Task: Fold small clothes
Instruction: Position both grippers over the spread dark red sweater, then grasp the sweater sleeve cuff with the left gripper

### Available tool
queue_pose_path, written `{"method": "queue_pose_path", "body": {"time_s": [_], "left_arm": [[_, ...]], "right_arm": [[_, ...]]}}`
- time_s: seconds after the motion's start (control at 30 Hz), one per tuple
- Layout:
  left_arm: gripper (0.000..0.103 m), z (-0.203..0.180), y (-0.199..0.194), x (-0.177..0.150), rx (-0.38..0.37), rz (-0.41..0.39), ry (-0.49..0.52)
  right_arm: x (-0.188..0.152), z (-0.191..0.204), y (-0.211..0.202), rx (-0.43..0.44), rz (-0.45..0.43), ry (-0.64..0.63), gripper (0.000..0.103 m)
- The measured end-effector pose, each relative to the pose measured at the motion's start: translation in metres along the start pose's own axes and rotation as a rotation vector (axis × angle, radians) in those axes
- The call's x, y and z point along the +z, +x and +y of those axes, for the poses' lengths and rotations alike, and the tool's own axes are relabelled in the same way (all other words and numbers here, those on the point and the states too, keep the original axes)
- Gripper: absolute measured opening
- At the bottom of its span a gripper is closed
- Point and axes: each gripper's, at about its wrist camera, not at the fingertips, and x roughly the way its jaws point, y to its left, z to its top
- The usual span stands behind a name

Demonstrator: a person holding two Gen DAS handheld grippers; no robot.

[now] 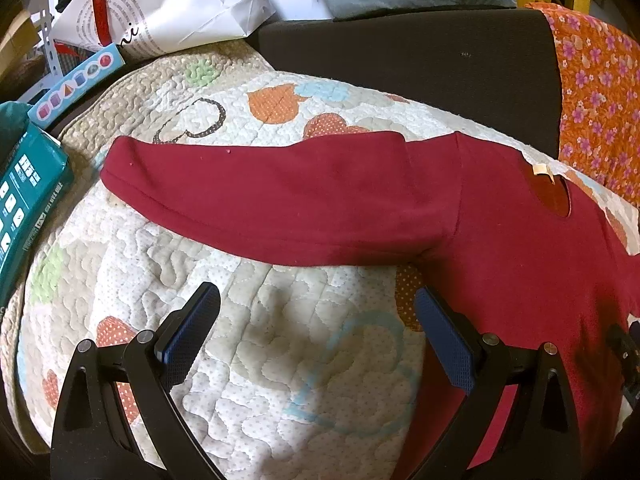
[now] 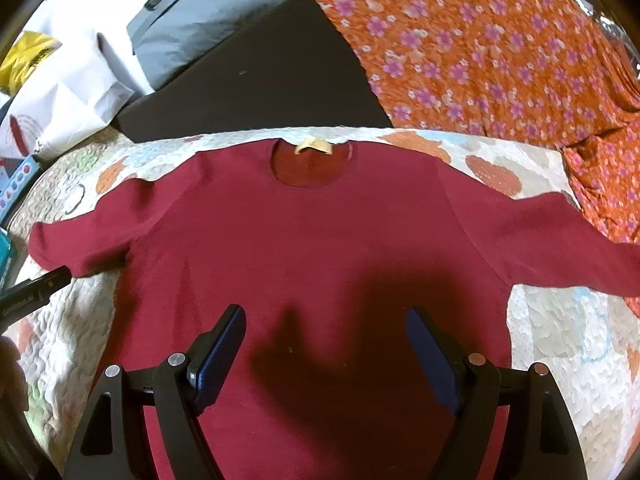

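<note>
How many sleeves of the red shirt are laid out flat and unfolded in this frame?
2. The left sleeve stretches out over the quilt toward the teal box; the right sleeve reaches toward the orange floral cloth. Its cuff runs out of view.

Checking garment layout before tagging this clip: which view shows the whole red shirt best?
The right wrist view: the shirt lies flat on the quilt, neckline, body and both sleeves visible between open jaws. The left wrist view shows mainly one sleeve, plus part of the body and neckline at its right edge.
</note>
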Motion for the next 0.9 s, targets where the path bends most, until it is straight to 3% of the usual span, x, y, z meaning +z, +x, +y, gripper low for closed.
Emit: {"method": "queue_pose_path", "body": {"time_s": [0.3,0.47,0.6,0.9], "left_arm": [[0.099,0.002,0.003,0.001,0.005,0.005,-0.005],[0.099,0.017,0.003,0.006,-0.001,0.003,-0.063],[0.099,0.039,0.006,0.015,0.058,-0.008,-0.124],[0.099,0.130,0.012,0.051,0.181,-0.032,-0.352]], "right_arm": [[0.004,-0.009,0.010,-0.026,0.012,0.025,0.081],[0.008,-0.015,0.017,-0.043,0.014,0.039,0.081],[0.010,-0.017,0.023,-0.041,0.022,0.051,0.081],[0.015,-0.007,0.038,-0.009,0.037,0.015,0.081]]}}
